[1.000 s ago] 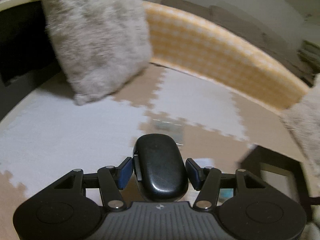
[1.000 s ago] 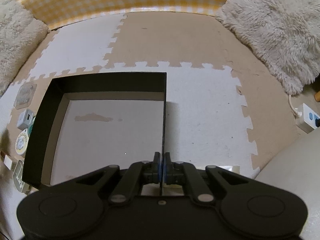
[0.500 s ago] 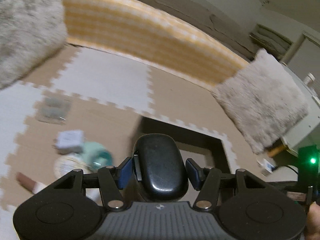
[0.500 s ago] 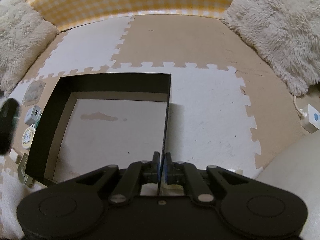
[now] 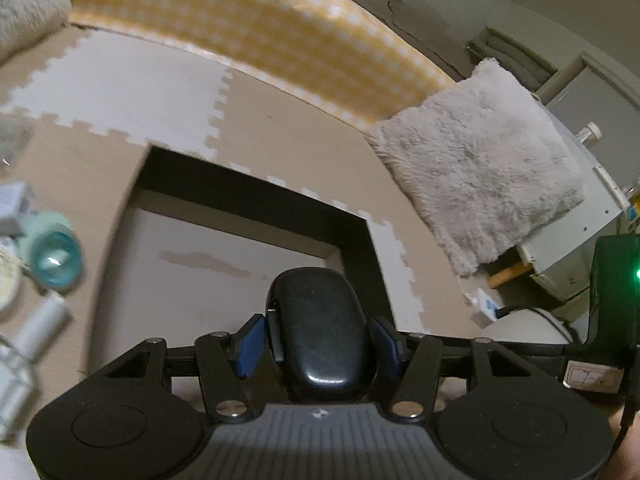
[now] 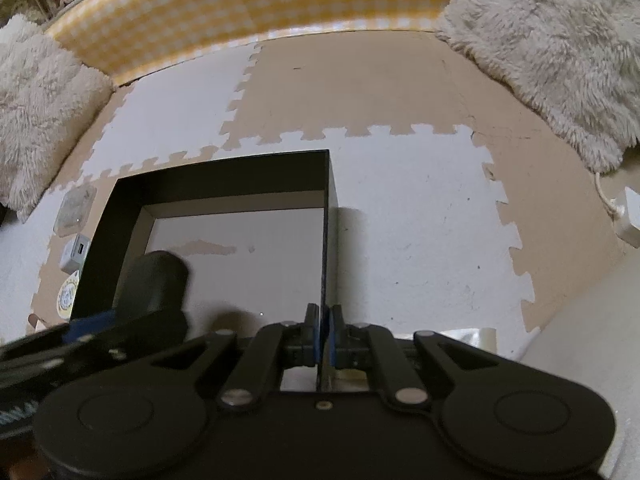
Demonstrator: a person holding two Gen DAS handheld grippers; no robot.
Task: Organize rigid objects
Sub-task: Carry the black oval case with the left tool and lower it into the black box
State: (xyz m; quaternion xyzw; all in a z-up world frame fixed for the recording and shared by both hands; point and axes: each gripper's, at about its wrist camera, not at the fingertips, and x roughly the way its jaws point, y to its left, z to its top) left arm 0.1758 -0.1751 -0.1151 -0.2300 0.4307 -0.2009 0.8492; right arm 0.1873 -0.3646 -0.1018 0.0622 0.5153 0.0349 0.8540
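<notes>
My left gripper (image 5: 318,338) is shut on a glossy black oval case (image 5: 320,328) and holds it over the near part of an open black box (image 5: 256,196) with a pale floor. In the right wrist view the case (image 6: 154,280) and left gripper hang above the box's left side. My right gripper (image 6: 325,330) is shut on the box's right wall (image 6: 326,240), pinching its thin edge near the front corner.
Small items lie left of the box: a teal cup (image 5: 54,258), a white charger block (image 6: 76,254), a clear packet (image 6: 76,210), a round tin (image 6: 68,294). Fluffy pillows (image 6: 560,52) and a yellow checked cushion (image 6: 240,8) ring the foam floor mat. A white power strip (image 6: 628,216) lies far right.
My left gripper has swung right with the black case, from the mat and left-side items to over the box. My right gripper has stayed clamped on the box wall.
</notes>
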